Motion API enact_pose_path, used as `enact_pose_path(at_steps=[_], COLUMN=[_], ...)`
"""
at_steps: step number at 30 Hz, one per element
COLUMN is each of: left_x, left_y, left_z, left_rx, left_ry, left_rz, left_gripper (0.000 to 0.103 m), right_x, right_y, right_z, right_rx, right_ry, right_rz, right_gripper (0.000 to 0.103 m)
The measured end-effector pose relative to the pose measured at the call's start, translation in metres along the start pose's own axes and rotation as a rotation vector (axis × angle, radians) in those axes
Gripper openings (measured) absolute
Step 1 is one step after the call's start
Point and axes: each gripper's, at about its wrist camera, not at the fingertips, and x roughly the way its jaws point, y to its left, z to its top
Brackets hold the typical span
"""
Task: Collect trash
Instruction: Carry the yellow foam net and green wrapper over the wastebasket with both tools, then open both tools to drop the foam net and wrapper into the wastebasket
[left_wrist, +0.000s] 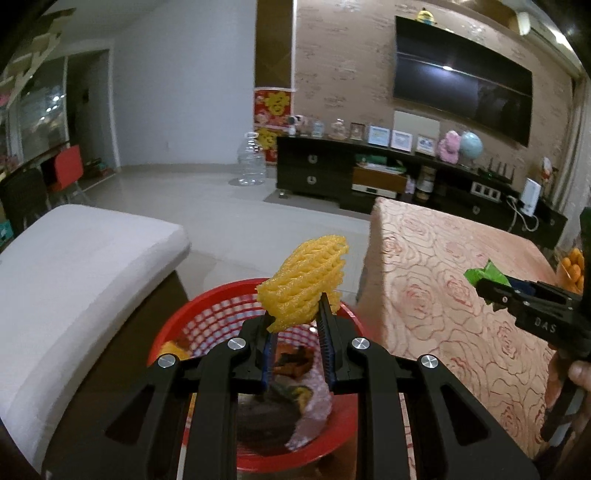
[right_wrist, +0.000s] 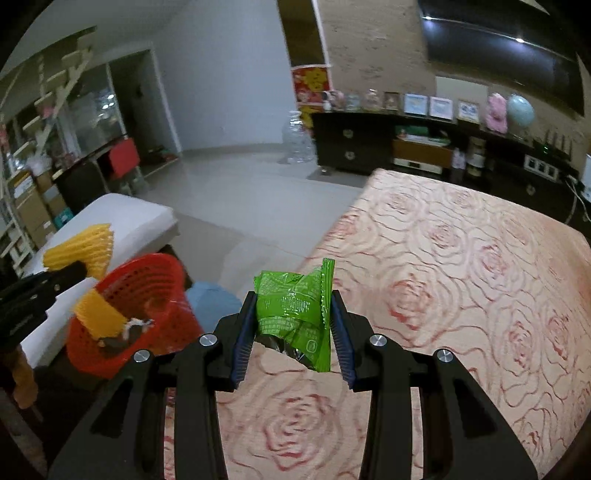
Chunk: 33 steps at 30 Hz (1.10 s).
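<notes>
Living-room floor and a rose-patterned tablecloth (right_wrist: 461, 280) frame the scene; take the red basket (left_wrist: 218, 306) as your landmark. Your left gripper (left_wrist: 295, 314) is clamped narrow on a yellow foam net (left_wrist: 306, 280), held directly above the basket, likely so it falls inside when let go. Your right gripper (right_wrist: 293, 317) pinches a crumpled green wrapper (right_wrist: 295, 310) over the tablecloth, well to the right of the basket, so it has yet to reach the drop spot. More scraps already lie in the basket.
</notes>
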Motion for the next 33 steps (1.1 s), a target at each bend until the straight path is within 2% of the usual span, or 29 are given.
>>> enact_pose_path(at_steps=[10,19,33], left_x=[-0.015,-0.003,0.019], left_y=[0.039,0.047,0.052], left_z=[0.008,-0.001,-0.011], left_rx=[-0.058,-0.089,-0.093], left_ry=[-0.014,0.019,0.053], left_rz=[0.078,0.139,0.161], left_gripper=[0.019,0.019,0.019], right_x=[0.009,0.013,0.042], right_y=[0.055,0.102,0.125], right_z=[0.028,0.045,0.04], right_rx=[-0.063,-0.138,-0.139], right_ry=[-0.007,-0.014,0.072], right_rz=[0.118,0.237,0.278], right_gripper=[0.038,0.038,0.039])
